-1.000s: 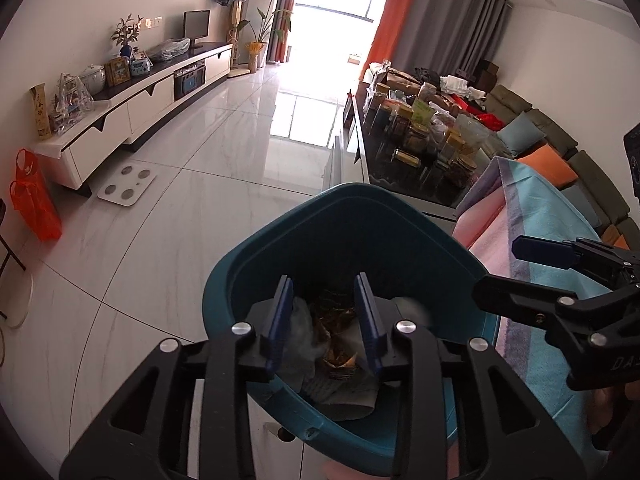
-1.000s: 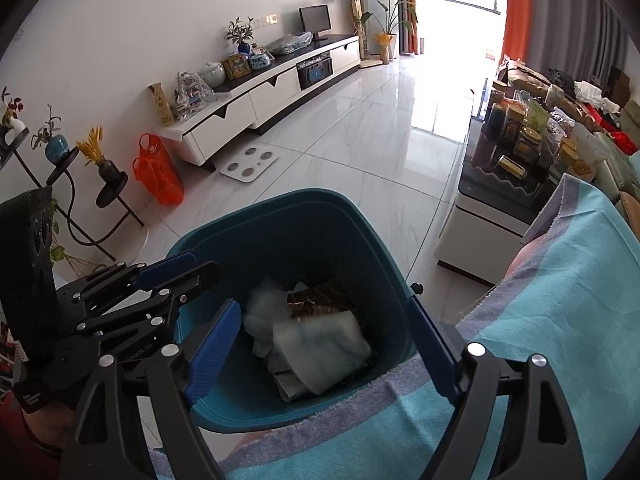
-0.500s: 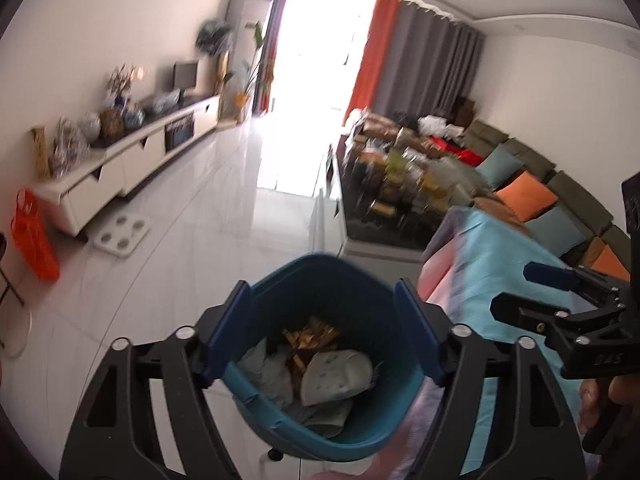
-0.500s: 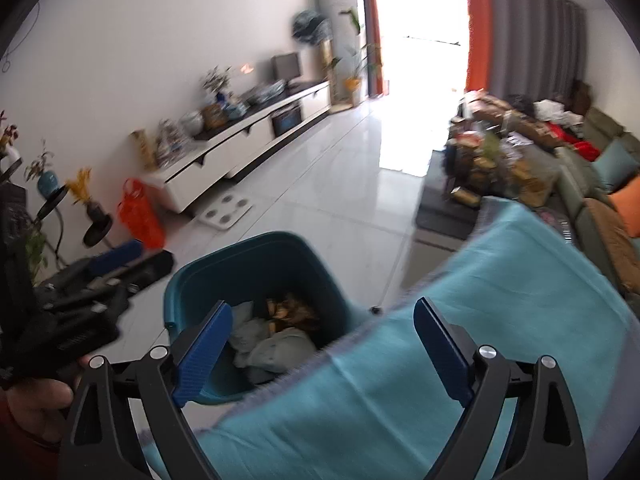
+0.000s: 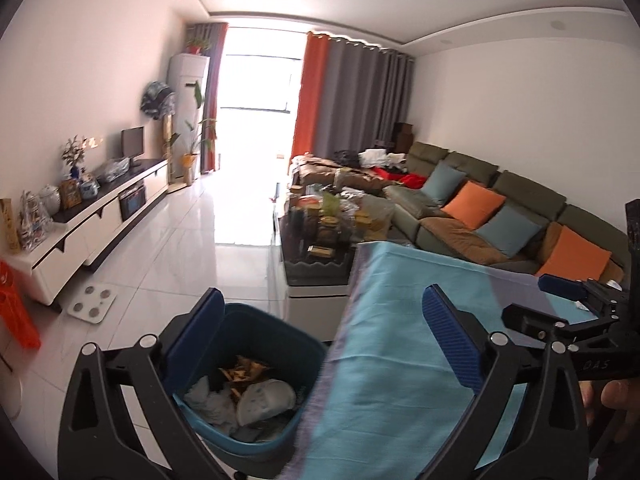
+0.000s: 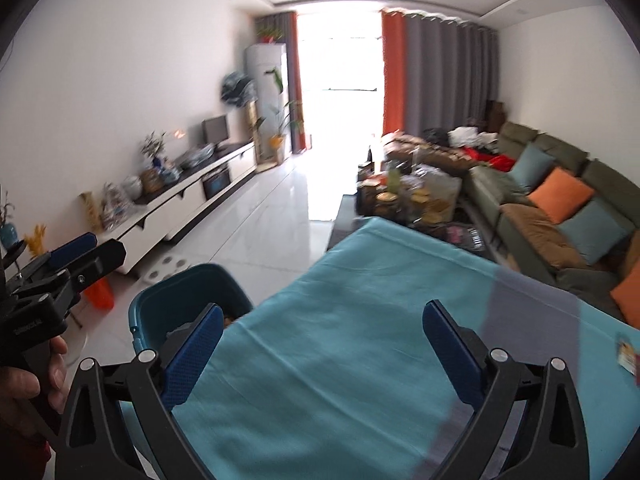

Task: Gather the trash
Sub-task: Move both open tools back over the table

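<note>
Trash piece (image 6: 627, 354) lies at far right on the worktop (image 6: 360, 340), nearer our right gripper (image 6: 322, 350); both it and left gripper (image 5: 324, 338) gape wide, empty.

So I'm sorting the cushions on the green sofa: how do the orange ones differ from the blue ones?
The orange cushions are bright and warm-toned; the blue cushions are muted grey-blue. The nearest cushion is orange, the farthest blue. Both are square and lean against the sofa back, alternating.

Bright window (image 5: 260, 76), white floor (image 5: 208, 240), green sofa (image 5: 500, 184).
</note>
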